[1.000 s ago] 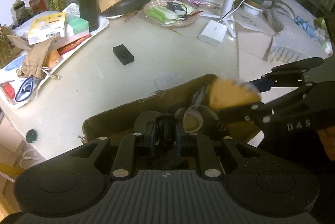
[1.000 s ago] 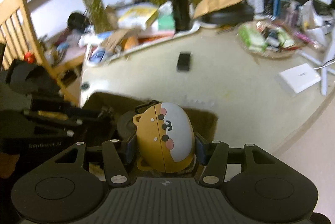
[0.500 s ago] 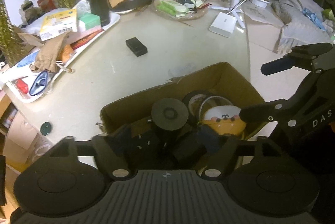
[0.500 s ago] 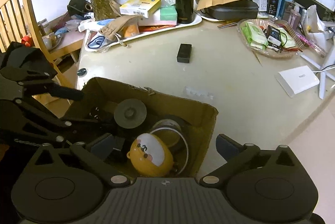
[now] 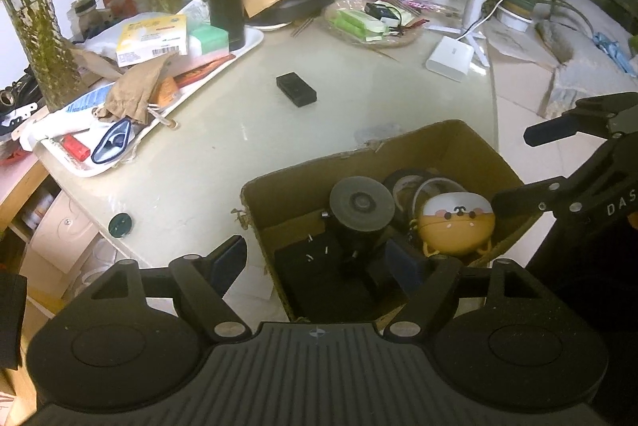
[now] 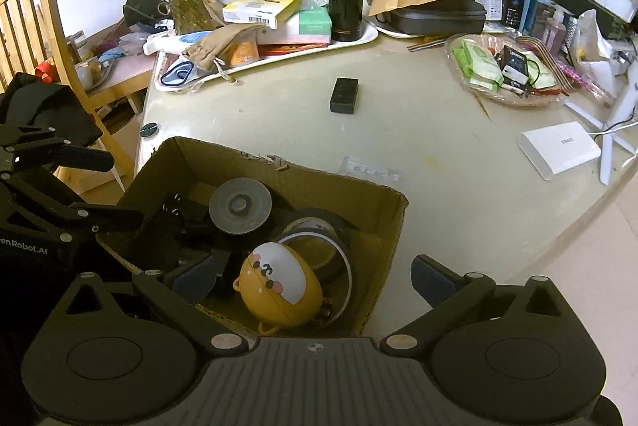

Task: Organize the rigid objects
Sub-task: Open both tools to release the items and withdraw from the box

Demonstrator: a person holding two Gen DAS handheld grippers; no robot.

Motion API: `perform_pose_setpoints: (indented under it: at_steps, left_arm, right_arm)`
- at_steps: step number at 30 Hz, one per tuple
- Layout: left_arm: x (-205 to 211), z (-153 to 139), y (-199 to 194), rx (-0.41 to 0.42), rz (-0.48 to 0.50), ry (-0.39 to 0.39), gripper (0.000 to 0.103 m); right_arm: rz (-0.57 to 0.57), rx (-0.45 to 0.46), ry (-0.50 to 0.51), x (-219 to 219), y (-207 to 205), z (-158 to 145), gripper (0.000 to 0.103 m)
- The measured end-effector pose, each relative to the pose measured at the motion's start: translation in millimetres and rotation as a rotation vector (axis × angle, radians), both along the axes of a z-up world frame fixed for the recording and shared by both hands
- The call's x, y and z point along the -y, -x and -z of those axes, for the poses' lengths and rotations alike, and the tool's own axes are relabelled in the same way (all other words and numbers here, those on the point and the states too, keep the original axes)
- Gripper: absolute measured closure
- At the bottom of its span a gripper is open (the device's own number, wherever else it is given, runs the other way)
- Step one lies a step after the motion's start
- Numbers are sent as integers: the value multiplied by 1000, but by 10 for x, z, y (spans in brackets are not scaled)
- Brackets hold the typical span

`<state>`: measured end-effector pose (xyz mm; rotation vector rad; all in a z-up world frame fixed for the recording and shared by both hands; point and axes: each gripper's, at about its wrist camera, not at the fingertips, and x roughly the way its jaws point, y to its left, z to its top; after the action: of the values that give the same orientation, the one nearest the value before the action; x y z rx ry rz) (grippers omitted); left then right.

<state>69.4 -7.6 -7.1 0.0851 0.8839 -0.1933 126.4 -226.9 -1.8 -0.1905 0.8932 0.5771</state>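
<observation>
Above cardboard box (image 6: 382, 226): left gripper (image 5: 319, 262) and right gripper (image 6: 315, 274) fingers spread wide, holding nothing.

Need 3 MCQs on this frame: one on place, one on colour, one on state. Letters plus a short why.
1. Where is the bear-face case?
A. On the white tray
B. Inside the cardboard box
C. In the right tool

2. What colour is the small flat box lying alone on the table?
A. Black
B. Green
C. Red

3. What state is the right tool in?
A. Shut on the case
B. Shut on nothing
C. Open

Answers:
1. B, the case lies among tape rolls within the box walls.
2. A, it is dark all over in both wrist views.
3. C, its two fingers stand wide apart, with the case resting below them untouched. The left tool is open as well.
</observation>
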Motion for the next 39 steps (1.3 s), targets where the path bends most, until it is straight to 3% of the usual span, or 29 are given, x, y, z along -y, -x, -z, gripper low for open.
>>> perform_pose_setpoints:
  at_steps: [24,39]
  left_arm:
    - [-51,-37,-10,37,-9,49,27]
    - [-59,-78,-189,112,5,39,27]
  right_arm:
    - [88,-1,-12,81,-141,25,0]
    - [147,-16,-15,-4,-454,44,0]
